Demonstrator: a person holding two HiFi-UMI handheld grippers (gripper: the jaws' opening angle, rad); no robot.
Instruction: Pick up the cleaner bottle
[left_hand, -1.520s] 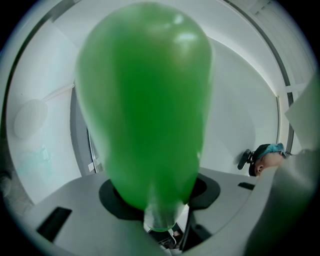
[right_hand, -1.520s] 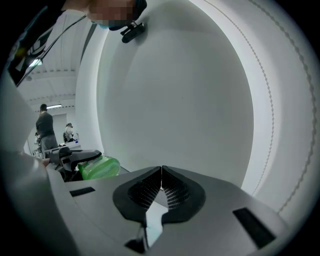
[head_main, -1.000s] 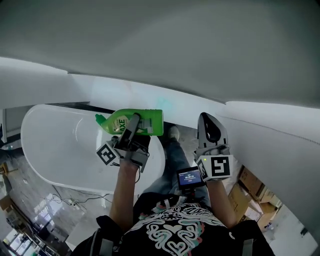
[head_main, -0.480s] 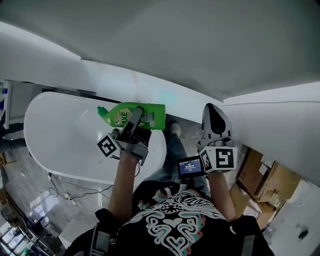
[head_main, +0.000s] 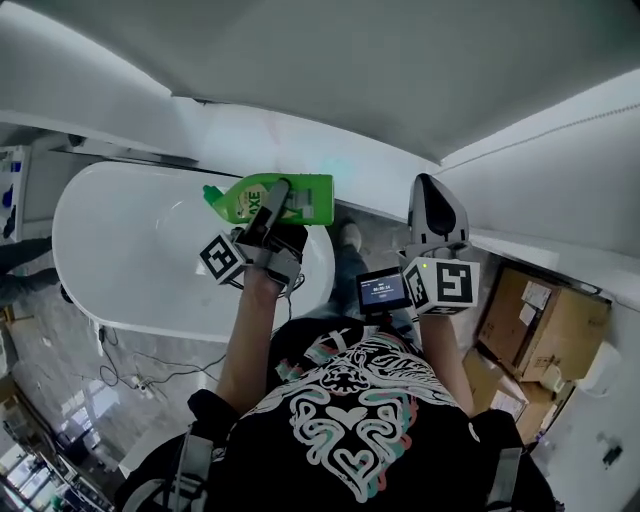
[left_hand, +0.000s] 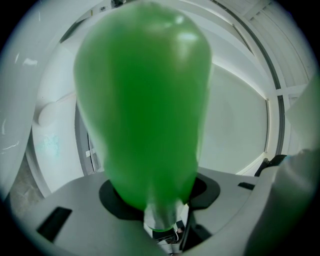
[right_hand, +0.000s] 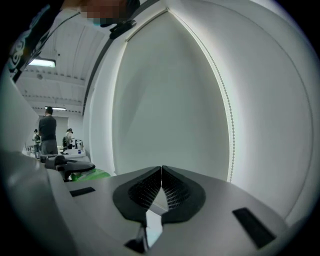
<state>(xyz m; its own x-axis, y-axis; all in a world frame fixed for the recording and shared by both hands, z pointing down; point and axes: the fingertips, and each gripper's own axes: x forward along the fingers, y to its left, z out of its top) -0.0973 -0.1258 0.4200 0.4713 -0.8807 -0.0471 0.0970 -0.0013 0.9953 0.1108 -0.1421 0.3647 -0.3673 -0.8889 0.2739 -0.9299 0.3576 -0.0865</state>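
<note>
White bathtub (head_main: 120, 250), cleaner bottle (head_main: 238, 200) clamped in left claw (head_main: 281, 192), cardboard boxes (head_main: 545, 320)

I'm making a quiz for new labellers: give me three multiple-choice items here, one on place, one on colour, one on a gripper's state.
1. Where is the cleaner bottle? A) between the left gripper's jaws B) on the floor C) on a shelf
2. What colour is its body? A) blue B) green C) white
3. How do the right gripper's jaws stand? A) wide apart B) together, empty C) closed on a cloth
Key: 1 A, those jaws clamp it; 2 B, green in both views; 3 B, they meet, nothing between.
</note>
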